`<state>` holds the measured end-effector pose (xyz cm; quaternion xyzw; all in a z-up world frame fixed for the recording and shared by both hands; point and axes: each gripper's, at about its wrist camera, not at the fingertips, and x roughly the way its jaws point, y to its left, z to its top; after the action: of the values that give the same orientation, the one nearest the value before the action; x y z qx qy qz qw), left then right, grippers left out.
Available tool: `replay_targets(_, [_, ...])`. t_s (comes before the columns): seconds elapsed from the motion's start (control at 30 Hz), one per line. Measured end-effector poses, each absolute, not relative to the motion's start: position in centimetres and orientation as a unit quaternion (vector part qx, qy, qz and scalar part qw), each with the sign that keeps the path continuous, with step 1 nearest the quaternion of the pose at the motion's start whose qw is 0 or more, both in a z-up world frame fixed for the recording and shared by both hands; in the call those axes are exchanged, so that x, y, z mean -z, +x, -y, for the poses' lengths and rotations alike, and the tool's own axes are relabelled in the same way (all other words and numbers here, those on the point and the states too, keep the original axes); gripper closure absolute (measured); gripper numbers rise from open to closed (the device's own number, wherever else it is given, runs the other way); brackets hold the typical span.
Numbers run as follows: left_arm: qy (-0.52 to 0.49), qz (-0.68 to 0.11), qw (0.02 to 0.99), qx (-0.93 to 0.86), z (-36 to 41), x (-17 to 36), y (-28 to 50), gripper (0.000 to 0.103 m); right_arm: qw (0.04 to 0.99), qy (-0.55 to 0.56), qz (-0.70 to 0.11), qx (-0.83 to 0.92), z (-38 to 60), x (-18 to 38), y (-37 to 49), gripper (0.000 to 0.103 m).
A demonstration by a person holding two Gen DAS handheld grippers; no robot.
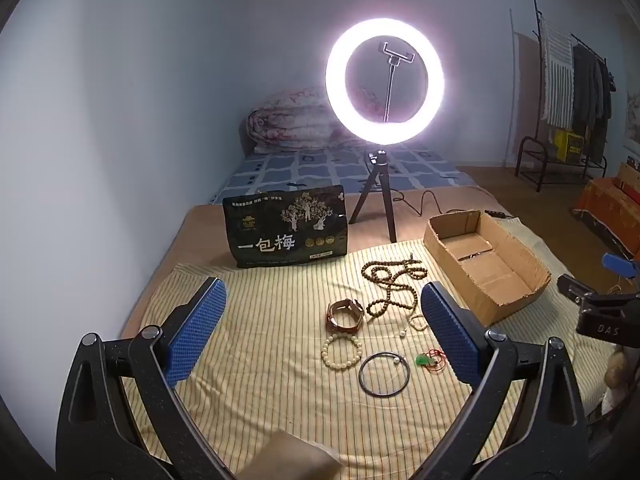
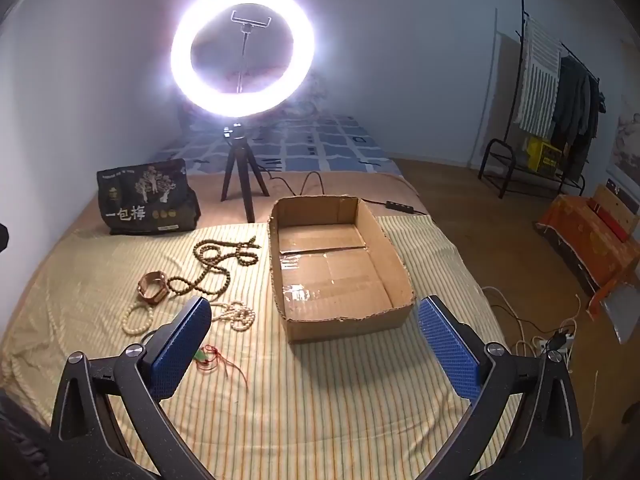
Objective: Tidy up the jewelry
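Both the left gripper point(image 1: 320, 328) and right gripper point(image 2: 314, 340) hang spread and empty above the striped cloth point(image 1: 260, 360). Likely trouble: the thin ring point(image 1: 384, 374) lies flat and may slip the pads, and the long beads point(image 1: 394, 284) could snag. The jewelry lies loose, left of the empty box point(image 2: 400, 276).
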<state>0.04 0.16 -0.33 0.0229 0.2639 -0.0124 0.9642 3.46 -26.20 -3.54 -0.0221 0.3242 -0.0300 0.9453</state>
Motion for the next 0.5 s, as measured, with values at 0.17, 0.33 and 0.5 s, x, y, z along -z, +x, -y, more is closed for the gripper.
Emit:
replay_targets(0.17, [0.032,-0.268,0.963,0.001,-0.1,0.8,0.2,0.003,0.945,-0.018,-0.324,0.037,27.0,3.4,3.1,0.000])
replay_targets(0.33, [0.029,-0.267,0.963,0.000,-0.4,0.8,0.0,0.003,0.945,-0.021,-0.324,0.047,26.8,3.7,3.0,0.000])
replay_targets(0.5, [0.029,-0.263,0.964,0.001,-0.7,0.3,-0.3,0.003,0.946,-0.018,-0.321,0.050,27.0,3.6,2.9,0.000])
